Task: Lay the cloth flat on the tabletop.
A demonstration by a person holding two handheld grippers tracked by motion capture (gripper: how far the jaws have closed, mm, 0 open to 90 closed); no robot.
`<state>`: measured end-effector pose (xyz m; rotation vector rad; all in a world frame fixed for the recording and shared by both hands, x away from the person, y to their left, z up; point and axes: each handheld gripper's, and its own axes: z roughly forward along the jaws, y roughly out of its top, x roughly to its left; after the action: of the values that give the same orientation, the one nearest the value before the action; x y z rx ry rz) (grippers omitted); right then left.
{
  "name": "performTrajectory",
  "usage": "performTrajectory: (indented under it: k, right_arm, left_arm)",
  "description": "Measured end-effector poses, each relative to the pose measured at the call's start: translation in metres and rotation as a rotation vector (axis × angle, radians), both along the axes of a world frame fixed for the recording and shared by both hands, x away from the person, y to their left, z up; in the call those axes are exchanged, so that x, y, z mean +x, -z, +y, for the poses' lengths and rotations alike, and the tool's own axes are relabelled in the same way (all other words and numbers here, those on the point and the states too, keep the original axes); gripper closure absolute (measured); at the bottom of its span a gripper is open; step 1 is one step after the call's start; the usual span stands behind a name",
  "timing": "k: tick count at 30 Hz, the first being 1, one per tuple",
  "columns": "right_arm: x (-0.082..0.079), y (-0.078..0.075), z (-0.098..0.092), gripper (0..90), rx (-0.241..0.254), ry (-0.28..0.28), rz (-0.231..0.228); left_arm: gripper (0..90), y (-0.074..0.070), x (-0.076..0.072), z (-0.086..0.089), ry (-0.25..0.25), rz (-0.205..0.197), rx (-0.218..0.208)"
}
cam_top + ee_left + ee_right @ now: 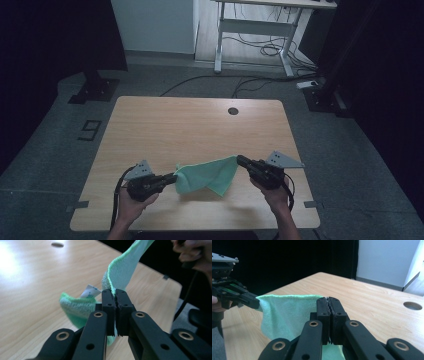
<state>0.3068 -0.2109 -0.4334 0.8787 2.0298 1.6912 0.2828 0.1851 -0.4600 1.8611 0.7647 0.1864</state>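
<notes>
A light green cloth (206,176) hangs stretched between the two grippers above the front of the wooden table (165,125). My left gripper (174,177) is shut on the cloth's left corner; in the left gripper view its jaws (115,293) pinch the cloth's edge (125,267), and a white label (89,291) shows on the fabric. My right gripper (239,160) is shut on the right corner; in the right gripper view the jaws (328,300) clamp the cloth (287,315) at its top edge, with the left gripper (254,303) farther off on the other corner. The cloth's lower fold sags to the tabletop.
A round cable hole (233,111) sits near the table's far edge. A white desk frame (260,30) with loose cables stands on the floor beyond. Dark stands (95,85) flank the table at far left and far right.
</notes>
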Motion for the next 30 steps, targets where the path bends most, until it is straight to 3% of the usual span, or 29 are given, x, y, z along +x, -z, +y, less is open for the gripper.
performTrajectory:
  k: [7,11,14,18,20,24,27,28,30]
  right_arm:
    - [-0.022,-0.020,-0.007,87.9,0.025,-0.007,-0.063]
    - [-0.024,-0.030,-0.010,87.8,0.024,0.000,-0.086]
    - [-0.001,-0.025,-0.002,87.8,-0.017,0.011,-0.046]
    - [0.046,0.002,0.013,87.8,-0.055,0.013,0.065]
    - [0.069,0.018,0.019,87.8,-0.084,0.032,0.111]
    - [0.112,0.046,0.028,87.5,-0.104,0.068,0.204]
    - [0.132,0.062,0.034,86.1,-0.109,0.094,0.238]
    - [0.136,0.066,0.035,81.7,-0.110,0.100,0.256]
    - [0.143,0.073,0.036,64.6,-0.123,0.148,0.285]
  left_arm:
    - [86.8,-0.032,-0.019,0.006,0.076,-0.048,-0.075]
    - [86.3,-0.031,-0.006,0.011,0.076,-0.007,-0.085]
    - [86.3,-0.012,0.022,0.008,0.048,0.082,-0.054]
    - [86.3,0.014,0.051,0.002,0.016,0.174,-0.003]
    - [86.3,0.024,0.065,0.002,-0.003,0.212,-0.004]
    - [86.2,0.035,0.086,0.003,-0.042,0.258,0.000]
    - [86.1,0.041,0.094,0.003,-0.061,0.274,0.011]
    - [86.1,0.043,0.096,0.003,-0.065,0.279,0.020]
    - [85.9,0.046,0.098,0.004,-0.078,0.292,0.033]
